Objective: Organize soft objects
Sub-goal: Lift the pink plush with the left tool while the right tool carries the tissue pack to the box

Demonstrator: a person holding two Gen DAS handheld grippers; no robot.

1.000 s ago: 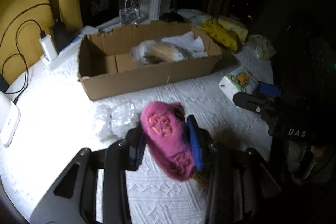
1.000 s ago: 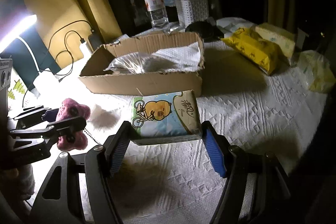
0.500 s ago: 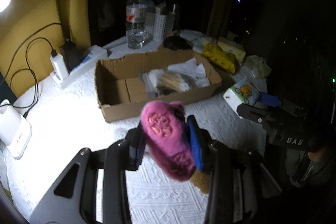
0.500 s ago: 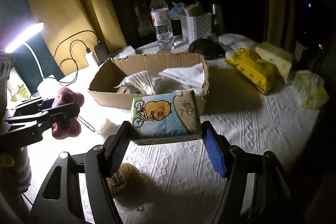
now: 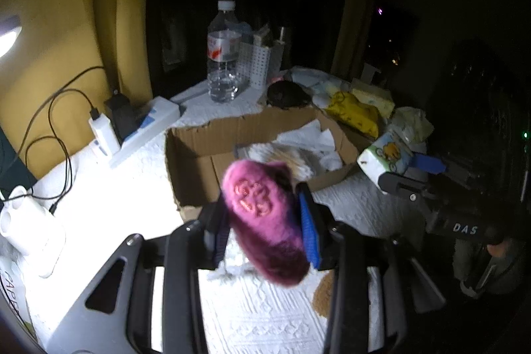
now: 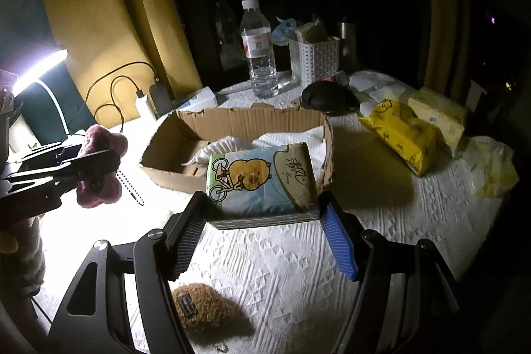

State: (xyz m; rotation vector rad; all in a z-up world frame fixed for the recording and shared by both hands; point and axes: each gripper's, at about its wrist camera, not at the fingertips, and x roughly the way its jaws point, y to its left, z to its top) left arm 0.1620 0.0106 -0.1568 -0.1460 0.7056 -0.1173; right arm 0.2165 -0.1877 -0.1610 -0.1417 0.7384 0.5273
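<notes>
A pink plush toy (image 5: 262, 214) is clamped between the blue pads of the left gripper (image 5: 265, 221) and is held in the air near the front left corner of the cardboard box (image 5: 199, 155); in the right wrist view the same toy (image 6: 99, 168) is seen at the far left, with a bead chain hanging from it. Compared with a second ago, the toy has been raised well clear of the white tablecloth (image 5: 132, 188), and the box, formerly far ahead of it, now lies just behind and below it. A tissue pack (image 6: 262, 181) printed with a cartoon on a bicycle is gripped across its width by the right gripper (image 6: 262, 221), whose fingers are spread wide but pressed against both sides of the pack. It too has been carried forward since the earlier frames and is now held over the box's near wall, where white cloth and a plastic-wrapped bundle (image 6: 215, 148) are already lying inside. A brown furry object (image 6: 202, 307), hidden a second ago, is now seen on the cloth beneath the right gripper. The water bottle (image 6: 259, 52), the white basket (image 6: 315, 58), the yellow packet (image 6: 401, 131) and the charger with its cables (image 5: 103, 128) are unchanged in place.
</notes>
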